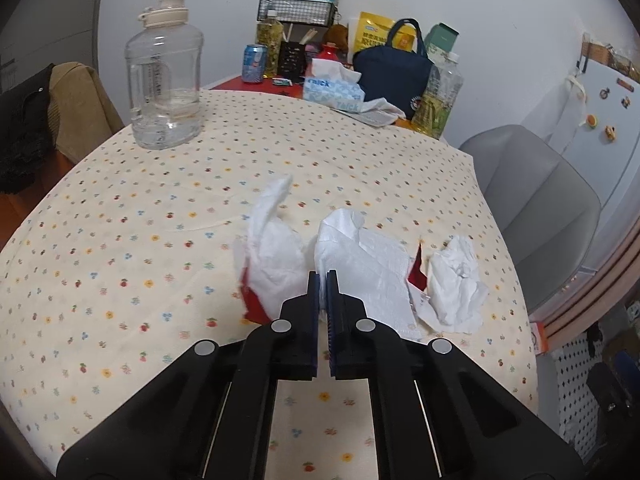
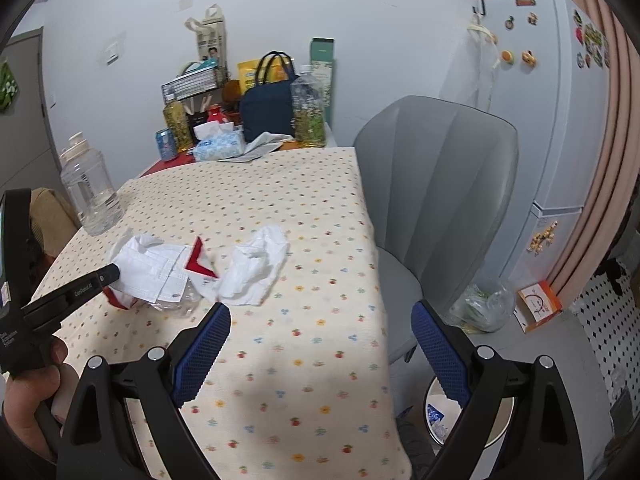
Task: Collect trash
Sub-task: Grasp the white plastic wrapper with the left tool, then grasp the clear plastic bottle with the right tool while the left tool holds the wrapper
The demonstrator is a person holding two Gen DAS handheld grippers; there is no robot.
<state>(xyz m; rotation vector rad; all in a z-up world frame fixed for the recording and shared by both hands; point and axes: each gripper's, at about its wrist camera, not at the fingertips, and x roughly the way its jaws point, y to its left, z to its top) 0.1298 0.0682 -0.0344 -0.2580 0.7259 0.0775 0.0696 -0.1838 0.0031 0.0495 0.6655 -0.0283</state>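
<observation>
My left gripper [image 1: 322, 280] is shut on a white paper napkin [image 1: 360, 264] and holds it just above the flowered tablecloth [image 1: 120, 240]. Red-and-white wrapper scraps [image 1: 418, 270] lie under and beside the napkin. A crumpled white tissue [image 1: 456, 284] lies to its right. In the right wrist view the left gripper [image 2: 110, 272] grips the napkin [image 2: 148, 268] at its left edge, over a clear plastic wrapper [image 2: 176, 304]. The crumpled tissue [image 2: 256, 268] lies just beyond my right gripper [image 2: 320, 320], which is open and empty above the table's right side.
A clear water jug [image 1: 164, 80] stands far left. A tissue box [image 1: 334, 94], a navy bag [image 1: 394, 72], bottles and a can crowd the far end. A grey chair [image 2: 432, 200] stands at the table's right. A small bin [image 2: 468, 412] sits on the floor below.
</observation>
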